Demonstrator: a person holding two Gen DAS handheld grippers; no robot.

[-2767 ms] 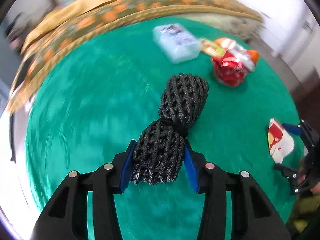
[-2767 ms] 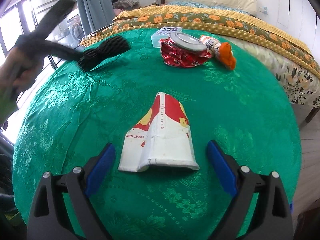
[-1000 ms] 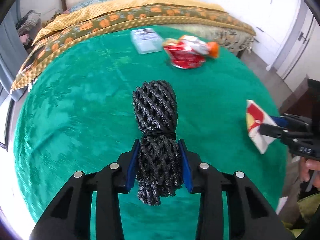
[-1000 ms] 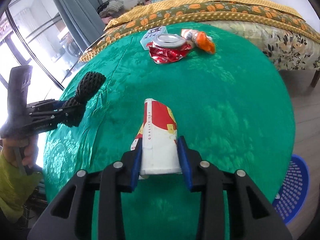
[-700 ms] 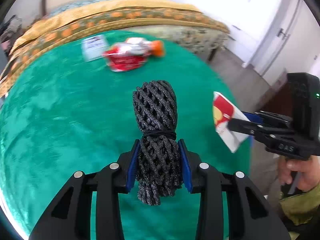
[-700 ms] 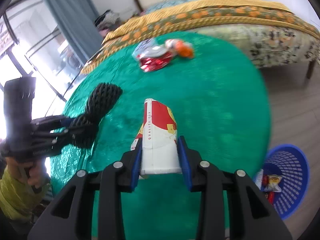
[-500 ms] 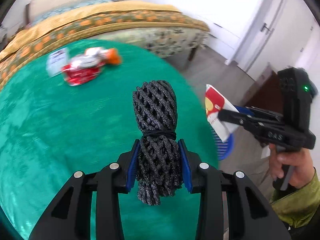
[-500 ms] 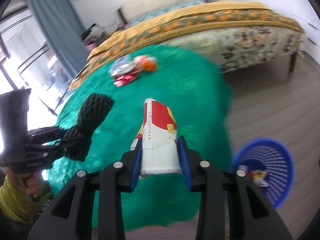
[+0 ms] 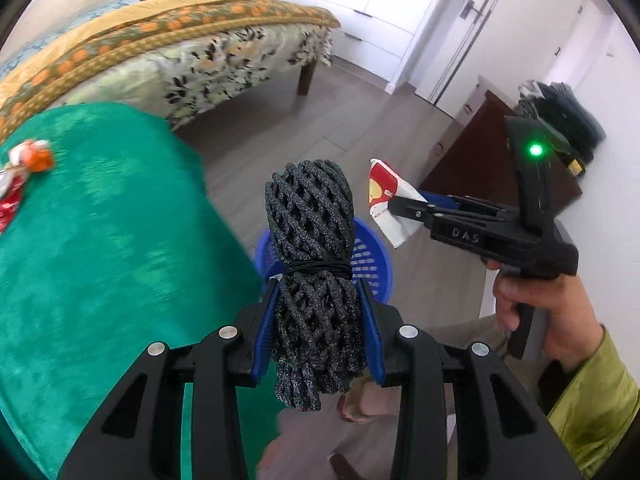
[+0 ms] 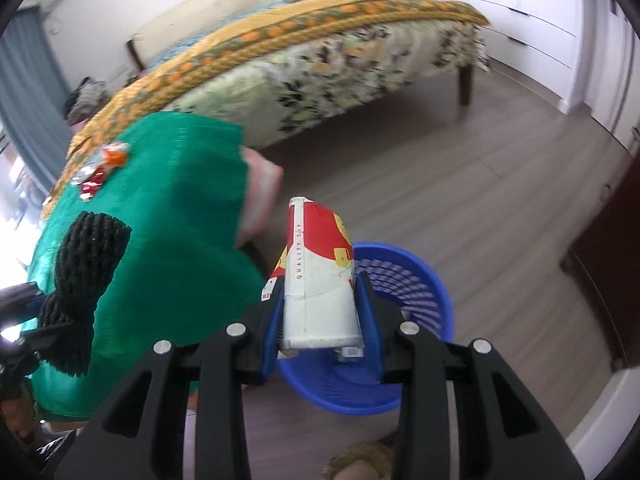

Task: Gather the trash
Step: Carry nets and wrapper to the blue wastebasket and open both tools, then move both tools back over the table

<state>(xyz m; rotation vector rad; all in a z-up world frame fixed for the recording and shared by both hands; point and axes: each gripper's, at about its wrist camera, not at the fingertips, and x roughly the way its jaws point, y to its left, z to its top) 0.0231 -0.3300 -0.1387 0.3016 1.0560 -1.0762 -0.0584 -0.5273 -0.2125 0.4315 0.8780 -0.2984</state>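
My left gripper [image 9: 318,334] is shut on a black foam net bundle [image 9: 310,240], held in the air past the table edge, with the blue trash basket [image 9: 370,254] behind it on the floor. My right gripper [image 10: 320,322] is shut on a flattened red, yellow and white paper cup [image 10: 318,272], held above the blue basket [image 10: 404,280]. In the left wrist view the right gripper [image 9: 400,208] holds the cup [image 9: 386,196] just right of the basket. In the right wrist view the net bundle [image 10: 86,264] shows at the left.
The round table with a green cloth [image 9: 100,260] is at the left, with a crushed red can and orange wrapper [image 10: 98,166] at its far side. A bed with a floral skirt [image 10: 320,76] stands behind. A dark wooden cabinet [image 9: 492,160] is at the right on the wood floor.
Both grippers have swung right, away from the table top, carrying the net bundle and the cup. The blue basket has come into view under them.
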